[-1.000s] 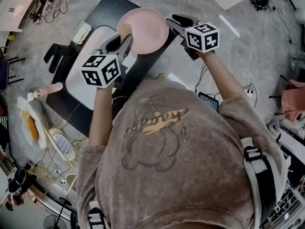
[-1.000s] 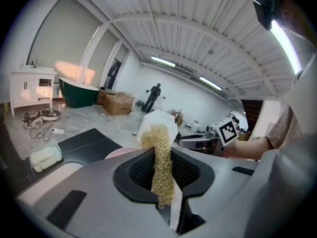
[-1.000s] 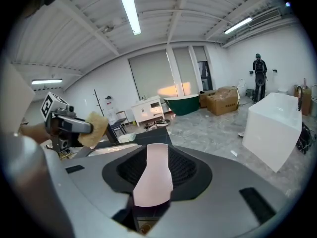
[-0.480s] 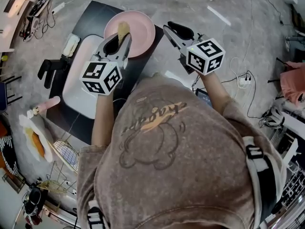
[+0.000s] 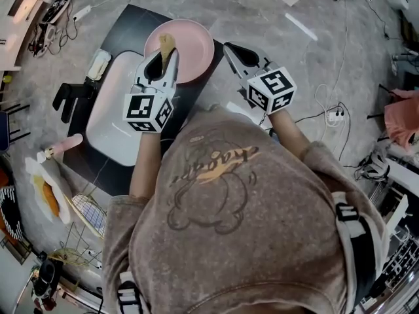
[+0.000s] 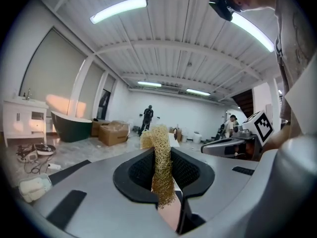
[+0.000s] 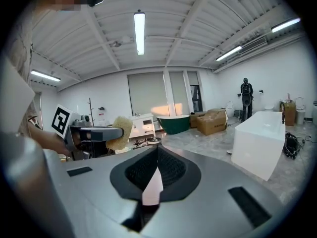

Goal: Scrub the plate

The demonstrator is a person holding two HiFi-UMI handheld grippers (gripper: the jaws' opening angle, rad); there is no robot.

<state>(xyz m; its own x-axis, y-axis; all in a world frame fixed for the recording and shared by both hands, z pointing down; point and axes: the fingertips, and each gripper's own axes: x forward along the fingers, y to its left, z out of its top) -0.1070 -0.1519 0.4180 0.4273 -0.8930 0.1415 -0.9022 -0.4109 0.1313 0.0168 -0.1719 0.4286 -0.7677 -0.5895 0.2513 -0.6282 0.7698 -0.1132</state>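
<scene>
Faintly, unreadable script (image 5: 215,163) on sweatshirt (image 5: 275,241)

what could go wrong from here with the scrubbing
The pink plate lies right at the dark table's corner, so a hard push with the scrubber could slide it off.
The right claw has just closed beside the rim; only a pink sliver shows between its jaws, so it may not be steadying the plate.
The left claw pinches a thin fold of scrubber, which might pull out.
</scene>
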